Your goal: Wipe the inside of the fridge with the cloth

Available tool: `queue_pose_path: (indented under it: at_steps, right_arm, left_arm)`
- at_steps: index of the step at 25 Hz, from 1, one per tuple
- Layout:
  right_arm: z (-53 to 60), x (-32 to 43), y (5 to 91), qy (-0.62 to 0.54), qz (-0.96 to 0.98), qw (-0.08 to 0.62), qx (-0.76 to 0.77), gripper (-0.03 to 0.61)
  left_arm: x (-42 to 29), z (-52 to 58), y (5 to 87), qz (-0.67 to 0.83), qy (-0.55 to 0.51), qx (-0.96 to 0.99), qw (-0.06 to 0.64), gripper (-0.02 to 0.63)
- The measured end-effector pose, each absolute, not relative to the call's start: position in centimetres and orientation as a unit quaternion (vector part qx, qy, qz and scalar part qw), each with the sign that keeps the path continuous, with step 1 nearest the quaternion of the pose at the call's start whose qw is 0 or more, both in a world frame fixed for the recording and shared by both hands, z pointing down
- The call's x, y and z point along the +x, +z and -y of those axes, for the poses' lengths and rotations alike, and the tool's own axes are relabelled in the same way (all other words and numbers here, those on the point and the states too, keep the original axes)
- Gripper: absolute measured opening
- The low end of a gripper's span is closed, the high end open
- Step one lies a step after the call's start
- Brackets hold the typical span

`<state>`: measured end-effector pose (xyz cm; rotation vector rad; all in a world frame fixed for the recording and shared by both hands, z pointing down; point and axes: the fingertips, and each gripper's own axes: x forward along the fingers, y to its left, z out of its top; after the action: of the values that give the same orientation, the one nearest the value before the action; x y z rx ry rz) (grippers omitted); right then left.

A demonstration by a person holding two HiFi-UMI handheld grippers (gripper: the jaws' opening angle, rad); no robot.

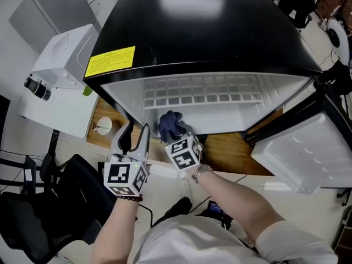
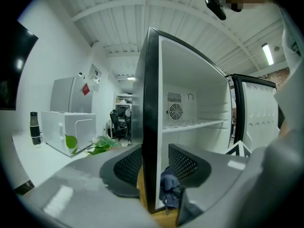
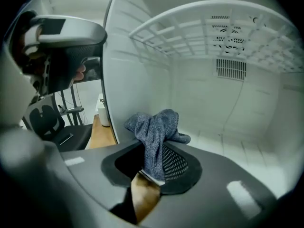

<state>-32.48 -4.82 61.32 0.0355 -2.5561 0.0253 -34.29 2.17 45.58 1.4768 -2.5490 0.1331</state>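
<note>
The black fridge (image 1: 209,32) stands open, showing a white inside with a wire shelf (image 1: 203,92). My right gripper (image 1: 175,137) is shut on a bunched blue-grey cloth (image 1: 171,124) at the front left of the lower compartment. In the right gripper view the cloth (image 3: 154,132) hangs up out of the jaws, close to the white left wall (image 3: 137,80) and under the shelf (image 3: 199,32). My left gripper (image 1: 136,132) stands open astride the front edge of the fridge's left wall (image 2: 151,127), with a gap showing beside one pad.
The fridge door (image 1: 302,158) hangs open at the right. A white appliance (image 1: 66,76) and a small white cup (image 1: 103,126) stand to the left. The fridge rests on a wooden board (image 1: 231,153). A black office chair (image 1: 44,202) is at the lower left.
</note>
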Motion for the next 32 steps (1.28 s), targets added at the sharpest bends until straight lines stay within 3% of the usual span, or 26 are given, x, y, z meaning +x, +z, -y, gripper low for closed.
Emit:
queue_pose_path:
  at_steps: [32]
  right_arm:
    - [21.3, -19.2, 61.5, 0.029, 0.930, 0.305, 0.204, 0.100]
  left_arm:
    - [-32.1, -3.8, 48.0, 0.856, 0.061, 0.497, 0.126, 0.167]
